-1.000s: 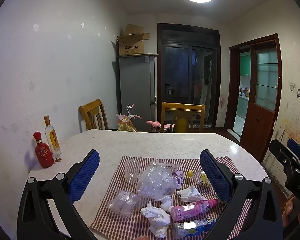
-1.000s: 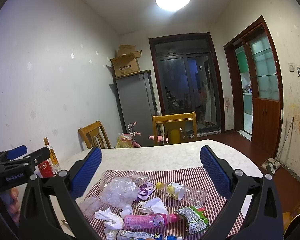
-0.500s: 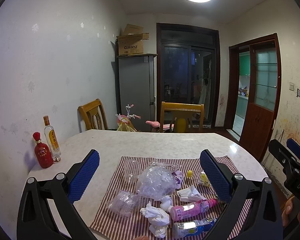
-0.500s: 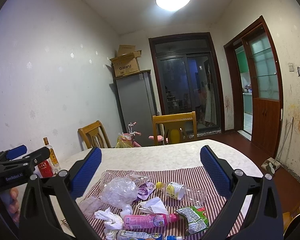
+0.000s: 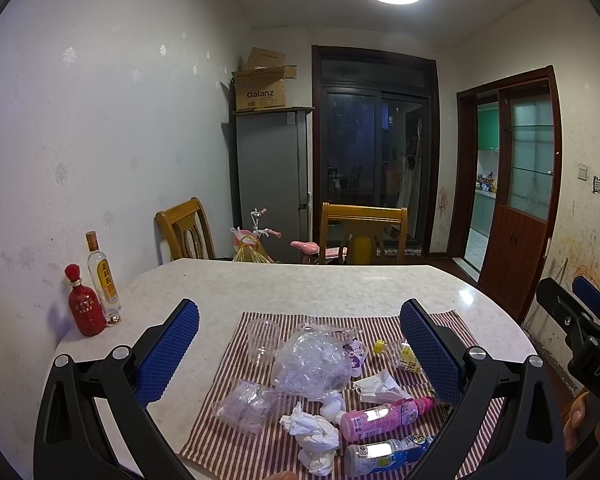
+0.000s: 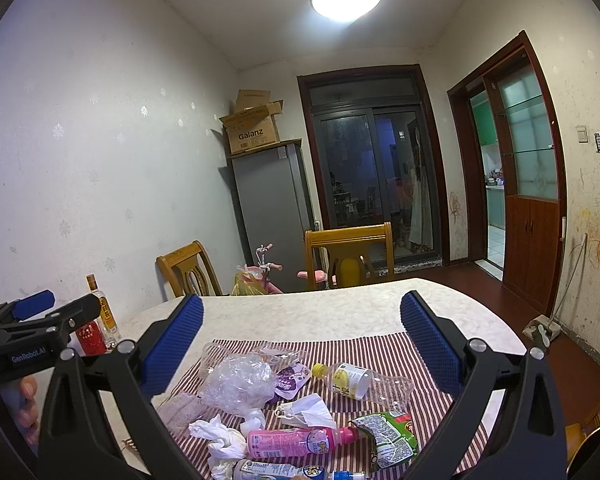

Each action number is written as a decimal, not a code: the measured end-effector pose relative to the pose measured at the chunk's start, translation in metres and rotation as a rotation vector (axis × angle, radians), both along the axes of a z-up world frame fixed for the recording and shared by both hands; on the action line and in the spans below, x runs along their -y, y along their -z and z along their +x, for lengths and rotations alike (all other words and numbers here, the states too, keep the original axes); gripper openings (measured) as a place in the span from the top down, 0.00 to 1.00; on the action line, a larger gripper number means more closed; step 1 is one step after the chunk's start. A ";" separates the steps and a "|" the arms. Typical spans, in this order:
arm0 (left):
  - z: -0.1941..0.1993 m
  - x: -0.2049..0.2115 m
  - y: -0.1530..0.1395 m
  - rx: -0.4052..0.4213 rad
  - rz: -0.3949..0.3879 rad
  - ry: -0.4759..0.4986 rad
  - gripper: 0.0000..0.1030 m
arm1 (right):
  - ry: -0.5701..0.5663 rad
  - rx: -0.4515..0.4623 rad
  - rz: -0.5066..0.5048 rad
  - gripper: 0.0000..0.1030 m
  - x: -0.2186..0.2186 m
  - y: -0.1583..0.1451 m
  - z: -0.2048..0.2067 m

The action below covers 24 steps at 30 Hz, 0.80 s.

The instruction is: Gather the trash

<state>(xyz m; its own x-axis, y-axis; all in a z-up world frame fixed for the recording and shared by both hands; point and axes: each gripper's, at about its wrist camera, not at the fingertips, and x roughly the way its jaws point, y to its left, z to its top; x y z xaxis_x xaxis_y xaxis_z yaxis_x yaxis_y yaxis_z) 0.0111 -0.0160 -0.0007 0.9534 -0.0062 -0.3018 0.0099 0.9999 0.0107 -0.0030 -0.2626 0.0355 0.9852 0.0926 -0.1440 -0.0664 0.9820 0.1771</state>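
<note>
Trash lies scattered on a red-and-white striped cloth (image 5: 236, 432) spread over the near part of a pale marble-look table (image 5: 300, 284): a crumpled clear plastic bag (image 5: 312, 364), a clear plastic cup (image 5: 262, 338) on its side, a pink bottle (image 6: 300, 442) lying flat, a blue-labelled bottle (image 5: 384, 454) at the near edge, wads of white tissue (image 5: 314, 438), a crushed clear bottle with a yellow cap (image 6: 360, 380) and a green snack wrapper (image 6: 388, 436). The left gripper (image 5: 300, 344) hangs above the pile with its blue-padded fingers (image 5: 168, 354) spread wide and nothing between them. The right gripper (image 6: 302, 338) is likewise wide open and empty above the cloth. A flattened clear item (image 5: 246, 404) by the bag may be a second cup; it is too blurred to say. By the wall stand a red bottle (image 5: 82, 306) and a clear bottle with a yellow label (image 5: 103, 276), just beside each other.
</note>
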 end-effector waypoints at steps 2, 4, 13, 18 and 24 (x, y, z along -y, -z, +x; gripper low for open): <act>-0.002 -0.002 0.000 0.001 0.001 0.001 0.05 | -0.001 0.000 0.000 0.04 0.000 0.001 0.000; -0.001 -0.002 0.000 0.001 0.001 0.001 0.05 | -0.001 -0.001 0.000 0.04 0.001 0.001 0.001; -0.001 -0.002 0.000 0.002 0.001 0.001 0.05 | 0.000 0.000 0.000 0.04 0.000 0.001 0.001; -0.002 -0.003 0.000 0.001 0.001 0.000 0.05 | 0.000 0.002 -0.001 0.04 0.000 0.002 0.001; 0.004 0.009 0.001 -0.003 0.002 0.000 0.05 | -0.002 -0.003 -0.001 0.04 0.001 0.002 0.002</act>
<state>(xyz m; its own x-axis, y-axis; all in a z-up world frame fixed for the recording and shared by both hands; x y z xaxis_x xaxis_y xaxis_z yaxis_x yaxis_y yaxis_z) 0.0151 -0.0248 -0.0017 0.9524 -0.0051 -0.3048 0.0095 0.9999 0.0131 -0.0015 -0.2632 0.0334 0.9847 0.0944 -0.1467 -0.0678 0.9819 0.1767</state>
